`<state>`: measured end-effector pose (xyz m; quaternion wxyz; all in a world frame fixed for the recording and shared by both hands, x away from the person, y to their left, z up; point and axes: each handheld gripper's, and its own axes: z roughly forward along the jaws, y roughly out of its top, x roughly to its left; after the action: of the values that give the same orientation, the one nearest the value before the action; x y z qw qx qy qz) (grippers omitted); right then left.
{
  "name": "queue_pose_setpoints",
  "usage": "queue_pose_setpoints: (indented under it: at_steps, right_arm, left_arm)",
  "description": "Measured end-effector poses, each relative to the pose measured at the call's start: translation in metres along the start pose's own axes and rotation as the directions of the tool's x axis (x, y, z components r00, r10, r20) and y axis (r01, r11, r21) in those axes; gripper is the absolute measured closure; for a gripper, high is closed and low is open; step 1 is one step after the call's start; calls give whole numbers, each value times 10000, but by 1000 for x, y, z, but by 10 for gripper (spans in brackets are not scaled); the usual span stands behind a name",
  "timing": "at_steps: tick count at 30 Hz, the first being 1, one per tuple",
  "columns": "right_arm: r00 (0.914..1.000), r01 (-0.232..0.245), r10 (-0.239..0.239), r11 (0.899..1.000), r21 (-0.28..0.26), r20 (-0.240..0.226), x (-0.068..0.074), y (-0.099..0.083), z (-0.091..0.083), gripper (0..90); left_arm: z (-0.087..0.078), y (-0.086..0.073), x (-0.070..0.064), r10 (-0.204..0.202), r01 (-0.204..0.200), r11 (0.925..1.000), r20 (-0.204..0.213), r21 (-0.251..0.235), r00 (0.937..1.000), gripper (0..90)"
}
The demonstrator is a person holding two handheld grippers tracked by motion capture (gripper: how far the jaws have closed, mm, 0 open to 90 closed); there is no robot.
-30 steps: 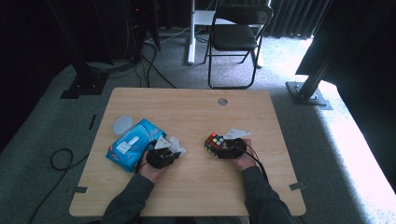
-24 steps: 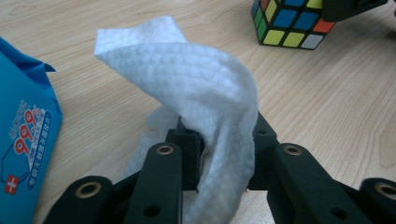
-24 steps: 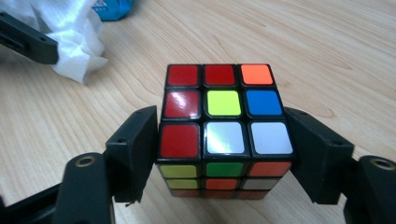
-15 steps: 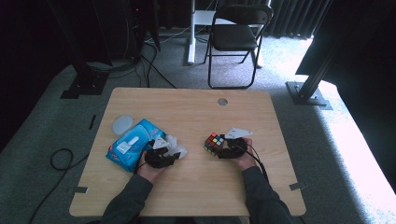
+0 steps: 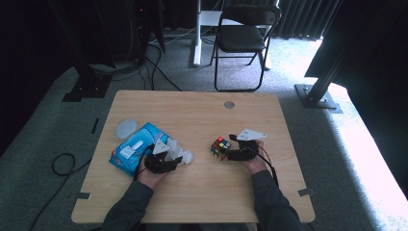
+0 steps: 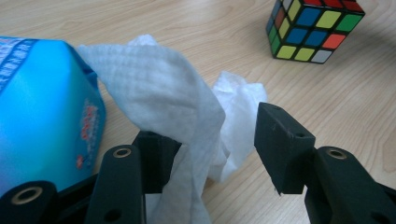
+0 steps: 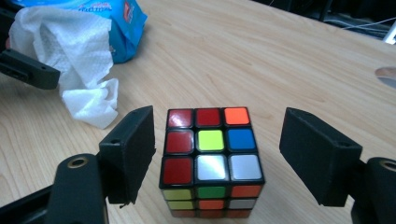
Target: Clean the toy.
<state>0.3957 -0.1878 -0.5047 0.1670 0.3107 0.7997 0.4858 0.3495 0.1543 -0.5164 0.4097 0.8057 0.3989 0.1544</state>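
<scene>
A scrambled puzzle cube (image 7: 210, 149) stands on the wooden table (image 5: 192, 110) right of centre. My right gripper (image 7: 219, 121) is open with one jaw on each side of the cube; the left jaw is close and the right one stands well off. A crumpled white wipe (image 6: 159, 88) trails from a blue wipe pack (image 6: 42, 102) and lies draped over one jaw of my left gripper (image 6: 215, 135), which is open. In the high view the left gripper (image 5: 175, 156) sits beside the pack (image 5: 132, 147), and the right gripper (image 5: 230, 149) sits at the cube (image 5: 220, 147).
A round white lid (image 5: 126, 128) lies on the table just beyond the pack. A cable grommet (image 5: 229, 104) sits near the far edge. A folding chair (image 5: 243, 38) and stand legs are on the floor behind the table.
</scene>
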Motion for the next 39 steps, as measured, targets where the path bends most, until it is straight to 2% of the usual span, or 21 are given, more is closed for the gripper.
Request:
queue_pose_setpoints:
  at_steps: [8, 14, 19, 23, 26, 27, 29, 33, 36, 39]
  right_arm:
    - [9988, -293, 304, 9991, -306, 371, -10, 0, -9, 269]
    - [9966, -533, 558, 9977, -424, 599, -18, -2, -14, 269]
    - [9939, -718, 755, 9962, -486, 809, -24, -5, -18, 269]
    - [9915, -862, 907, 9950, -512, 929, -29, -8, -21, 272]
    - [9906, -939, 985, 9942, -520, 949, -30, -9, -21, 272]
    - [9907, -934, 980, 9943, -519, 948, -30, -9, -21, 272]
    - [9913, -894, 938, 9947, -501, 927, -30, -9, -21, 272]
    - [9917, -867, 909, 9950, -494, 906, -29, -9, -21, 273]
    - [9916, -871, 916, 9948, -520, 917, -30, -9, -21, 273]
    - [9919, -849, 891, 9951, -498, 901, -29, -9, -21, 273]
  left_arm:
    - [-4, -4, 3, -3, 7, 9998, -206, 207, 9998, 460]
    - [-5, -5, 5, -122, 126, 9998, -234, 178, 9997, 453]
    - [-6, -6, 6, -166, 176, 9996, -487, 207, 9987, 436]
    - [-5, -4, 3, 171, -90, 9972, -1085, 745, 9939, 328]
    - [-4, -2, 0, 570, -390, 9938, -1753, 1044, 9829, 275]
    - [-4, -2, -1, 602, -412, 9935, -1829, 1064, 9813, 251]
    - [-6, -1, -1, 555, -365, 9944, -1961, 993, 9790, 224]
    - [-10, 1, 0, 441, -292, 9966, -1974, 775, 9793, 167]
    - [-12, 2, -3, 586, -438, 9964, -2166, 728, 9745, 128]
    - [-16, 3, -3, 593, -507, 9977, -2242, 440, 9727, 92]
